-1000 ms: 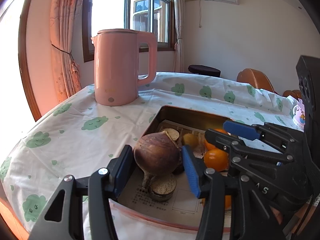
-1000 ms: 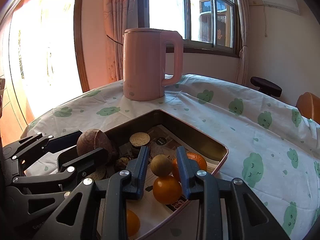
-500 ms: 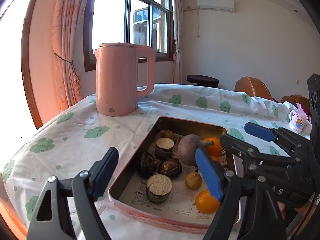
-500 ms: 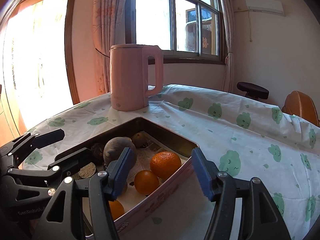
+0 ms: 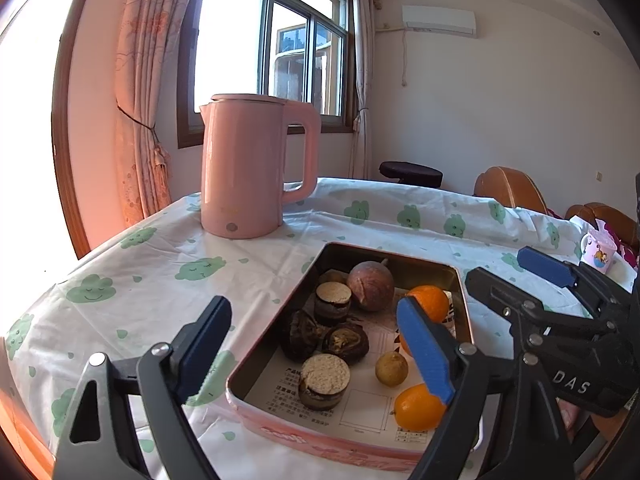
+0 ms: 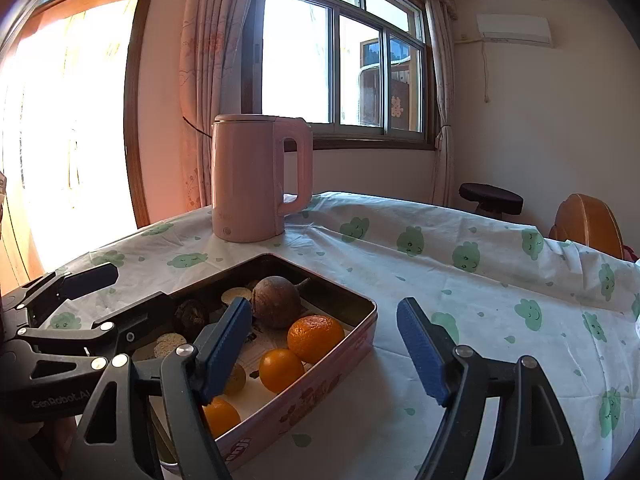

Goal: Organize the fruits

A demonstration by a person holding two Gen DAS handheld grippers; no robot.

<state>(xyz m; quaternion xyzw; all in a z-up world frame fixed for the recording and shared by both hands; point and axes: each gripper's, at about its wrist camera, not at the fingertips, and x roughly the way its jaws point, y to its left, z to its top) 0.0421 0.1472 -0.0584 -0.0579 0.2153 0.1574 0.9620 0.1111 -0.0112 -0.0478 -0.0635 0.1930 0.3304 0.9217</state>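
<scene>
Both jaw pairs are seen opening wide, nothing gripped: left gripper [image 5: 316, 344] straddles the tin's [image 5: 460, 288] edge; right gripper [image 6: 324, 344] likewise, fruit beyond.

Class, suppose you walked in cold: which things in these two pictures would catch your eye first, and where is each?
The tall pink kettle stands at the table's far edge before the bright window. Nearer, a pink tin holds bright oranges on its right side and dark brown fruits on its left. The left gripper and right gripper frame it, jaws opening, nothing between them.
</scene>
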